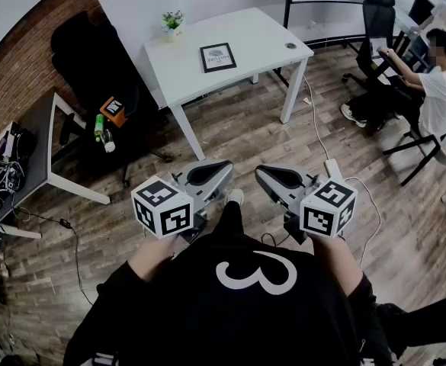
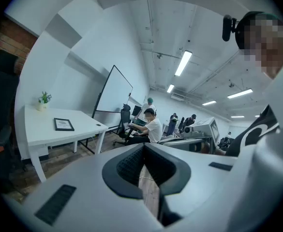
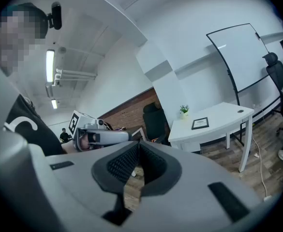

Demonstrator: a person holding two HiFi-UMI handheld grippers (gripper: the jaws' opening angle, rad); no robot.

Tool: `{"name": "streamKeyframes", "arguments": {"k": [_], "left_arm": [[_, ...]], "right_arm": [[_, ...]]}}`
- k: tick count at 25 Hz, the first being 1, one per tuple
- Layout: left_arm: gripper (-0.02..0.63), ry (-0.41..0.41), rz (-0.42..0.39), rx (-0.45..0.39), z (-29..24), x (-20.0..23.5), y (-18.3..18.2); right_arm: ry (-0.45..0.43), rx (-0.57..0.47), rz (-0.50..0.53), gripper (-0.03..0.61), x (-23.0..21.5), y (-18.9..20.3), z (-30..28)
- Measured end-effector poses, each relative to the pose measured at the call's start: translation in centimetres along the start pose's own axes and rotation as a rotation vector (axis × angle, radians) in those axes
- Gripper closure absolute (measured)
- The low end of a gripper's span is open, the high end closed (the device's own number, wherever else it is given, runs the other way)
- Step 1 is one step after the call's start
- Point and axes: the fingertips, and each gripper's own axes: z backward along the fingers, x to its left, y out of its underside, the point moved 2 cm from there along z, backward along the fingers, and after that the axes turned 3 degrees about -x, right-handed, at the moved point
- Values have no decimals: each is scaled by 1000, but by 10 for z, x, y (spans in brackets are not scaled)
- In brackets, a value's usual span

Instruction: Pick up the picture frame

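Observation:
The black picture frame [image 1: 217,56] lies flat on the white table [image 1: 261,33] across the room, near a small potted plant [image 1: 173,23]. I hold both grippers close to my body, side by side above the wooden floor and well short of the table. The left gripper [image 1: 224,168] is shut with nothing between its jaws. The right gripper [image 1: 262,172] is also shut and empty. In the left gripper view the frame [image 2: 64,124] lies far off at the left, beyond the gripper [image 2: 143,146]. The right gripper view shows the frame [image 3: 200,123] to the right of the gripper [image 3: 138,145].
A black office chair [image 1: 93,59] stands left of the table. A dark side table [image 1: 32,151] with cables and bottles [image 1: 104,132] is at the far left. A person [image 1: 436,82] sits at a desk on the right. A power strip [image 1: 333,166] and cords lie on the floor.

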Motion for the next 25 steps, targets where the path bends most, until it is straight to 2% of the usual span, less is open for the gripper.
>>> {"name": "streamKeyframes", "arguments": {"k": [7, 12, 18, 25], "left_arm": [[598, 15, -14, -7, -11, 14, -4], [598, 11, -8, -19, -21, 40, -10], [598, 1, 14, -22, -40, 87, -21], [598, 9, 43, 4, -72, 166, -49]], "right_arm": [[1, -12, 3, 551, -15, -7, -12], [-9, 3, -11, 551, -31, -8, -34], [-10, 10, -52, 549, -68, -19, -72], [-36, 6, -104, 549, -124, -50, -133]]}}
